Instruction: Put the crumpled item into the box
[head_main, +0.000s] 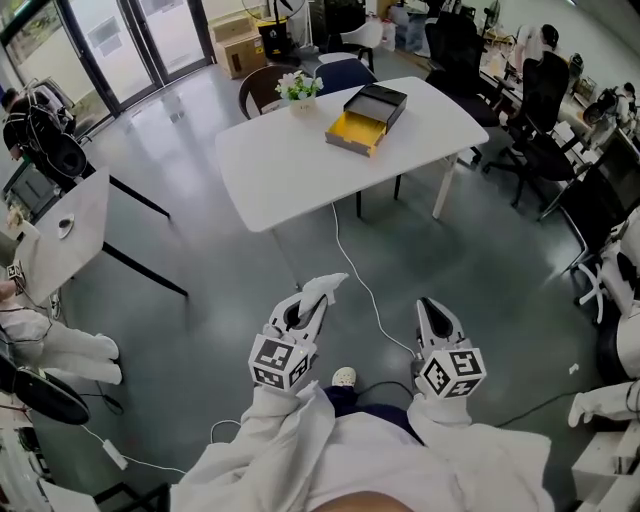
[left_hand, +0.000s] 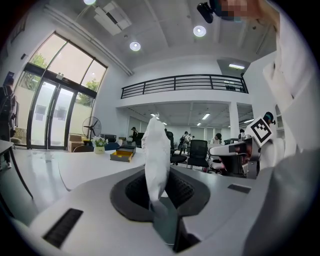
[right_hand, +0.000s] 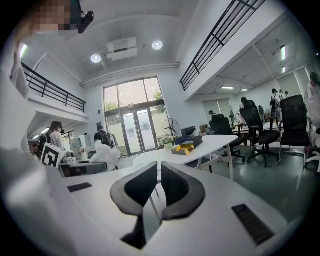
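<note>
Crumpled item (left_hand: 156, 155), white and paper-like, is pinched between the narrow jaws of the left hand-held gripper (head_main: 314, 302) and juts past their tips. It hangs over a grey floor (head_main: 200, 260) in an open office with glass doors (head_main: 130, 40). The box (head_main: 366, 118), with its yellow inside, sits well ahead on the white bench (head_main: 290, 170). The right hand-held gripper (head_main: 430, 308) is drawn nearly closed and holds nothing.

Well short of table (head_main: 290, 165), reaching toward it: left arm (head_main: 275, 425) and right arm (head_main: 452, 432), white-sleeved, side by side. Jaws of left gripper (head_main: 313, 307) pinched on crumpled item (head_main: 330, 286), upright between them. Jaws of right gripper (head_main: 430, 304) almost together, nothing between.
</note>
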